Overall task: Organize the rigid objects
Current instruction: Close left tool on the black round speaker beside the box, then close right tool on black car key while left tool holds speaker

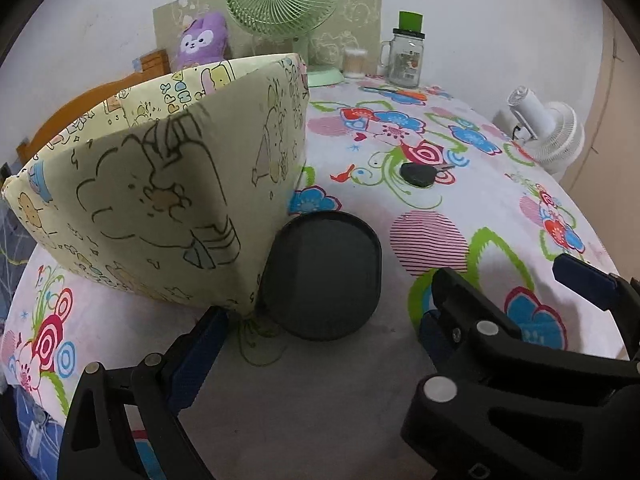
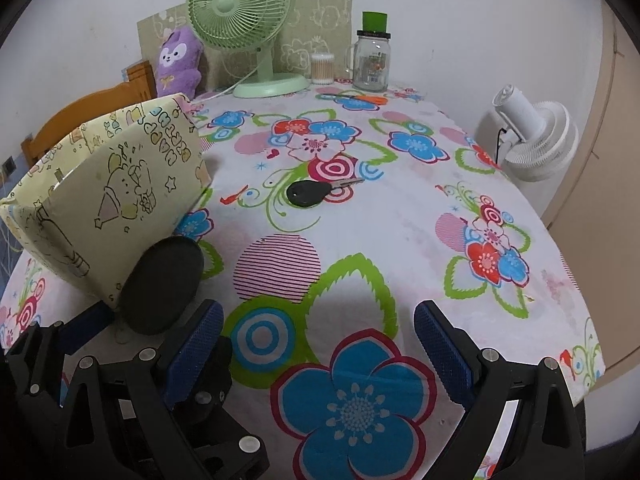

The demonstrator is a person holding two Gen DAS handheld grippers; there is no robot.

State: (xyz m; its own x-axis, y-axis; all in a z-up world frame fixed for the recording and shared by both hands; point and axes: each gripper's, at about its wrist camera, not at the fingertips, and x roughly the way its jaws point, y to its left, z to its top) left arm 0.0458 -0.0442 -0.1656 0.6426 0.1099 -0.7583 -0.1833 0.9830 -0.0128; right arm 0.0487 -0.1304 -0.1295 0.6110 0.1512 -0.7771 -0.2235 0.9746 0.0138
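Each handheld black plastic two-finger tool, the left tool (image 1: pixel 320 336) and the right tool (image 2: pixel 318 344), was built of angular open-framed linkage arms joined by round silver rivets, with finely ribbed dark blue fingertip pads (image 2: pixel 442 354).

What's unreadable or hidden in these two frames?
- Inside of the fabric bin: both views are too low and its walls block the contents.
- Black round case: its left edge is behind the bin's corner; closed, so contents unknown.
- Jar label: too small to read in either view.
- Car key blade: too small for detail.
- Left claw and right claw: bodies cut off by the bottom edge.
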